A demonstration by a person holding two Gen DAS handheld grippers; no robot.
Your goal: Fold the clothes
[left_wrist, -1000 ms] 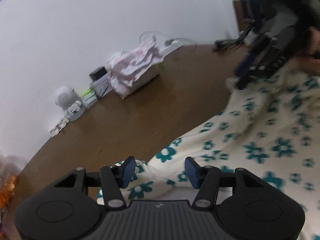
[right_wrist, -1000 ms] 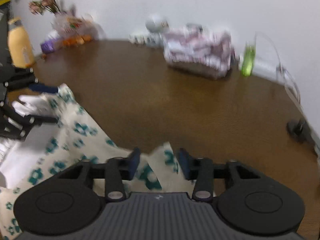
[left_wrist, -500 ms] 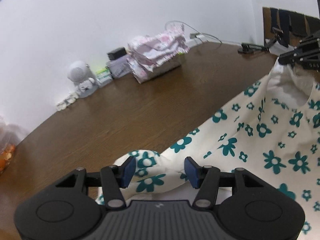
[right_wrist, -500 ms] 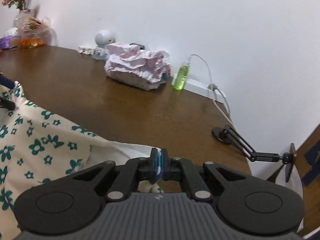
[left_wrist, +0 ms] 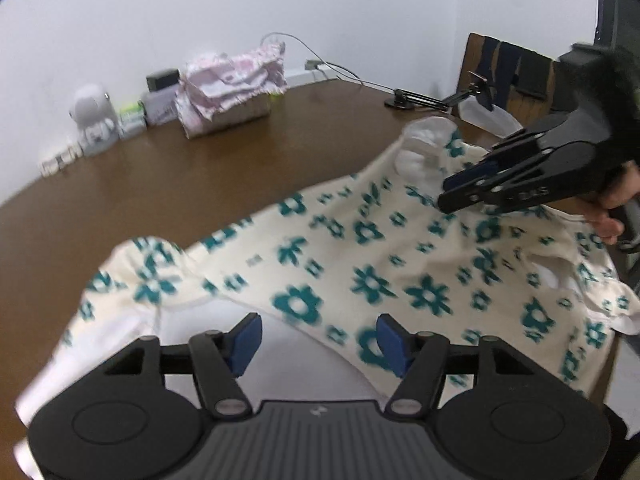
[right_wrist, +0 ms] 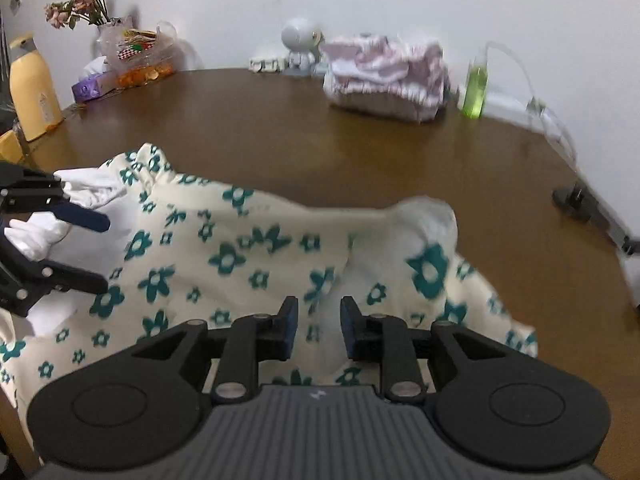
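A cream garment with teal flowers lies spread on the brown table, part of its white inner side turned up near me. My left gripper hovers over its near edge. Its jaws are opening and the blue pads stand clear of the cloth below. The right gripper, held by a hand, hangs over the garment's far right end. In the right wrist view the garment stretches leftward. The right gripper is opening, with cloth below the gap but not pinched. The left gripper shows open at the left edge.
A pile of pink-white folded clothes sits at the table's back by the wall, with a white figurine and a green bottle. A yellow bottle and flowers stand far left. A black stand arm lies right.
The right jaws, shut on the cloth's edge half a second ago, now stand apart. The left jaws have widened. The garment has dropped from bunched and lifted to lying flatter on the table.
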